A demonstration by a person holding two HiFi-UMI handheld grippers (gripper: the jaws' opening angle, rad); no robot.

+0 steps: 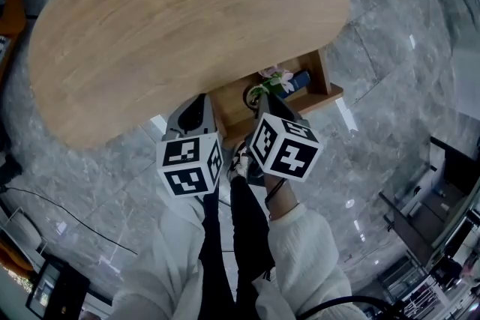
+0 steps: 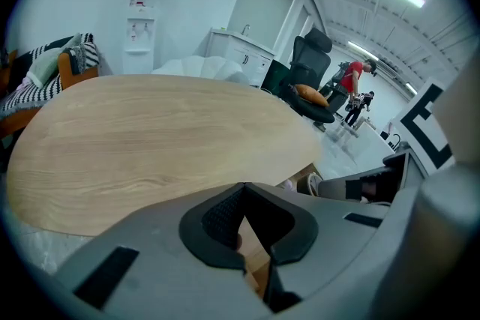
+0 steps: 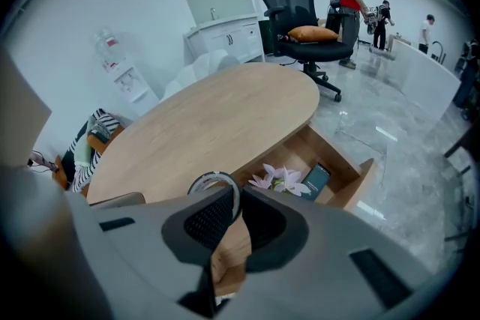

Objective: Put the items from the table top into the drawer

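Two hand-held grippers: left (image 2: 241, 186) closed, empty; right (image 3: 231, 192) gripping one ring (image 3: 210, 174) | drawer (image 3: 366, 177): one flower (image 3: 281, 180), one box (image 3: 316, 180)

- Your table top (image 1: 187, 26) is pale wood with a fine grain and a matt finish.
- The drawer (image 1: 321, 79) walls are a warmer, smooth wood.
- The floor (image 1: 390, 86) is grey veined stone, polished and mirroring the lights.
- Your left gripper (image 2: 241, 191) and right gripper (image 3: 231, 198) are matt grey plastic, and their pads (image 3: 206, 221) are black and ribbed.
- The ring (image 3: 213, 174) pinched in your right gripper is pale and shiny.
- Your sleeve (image 1: 307, 251) is white ribbed cloth.
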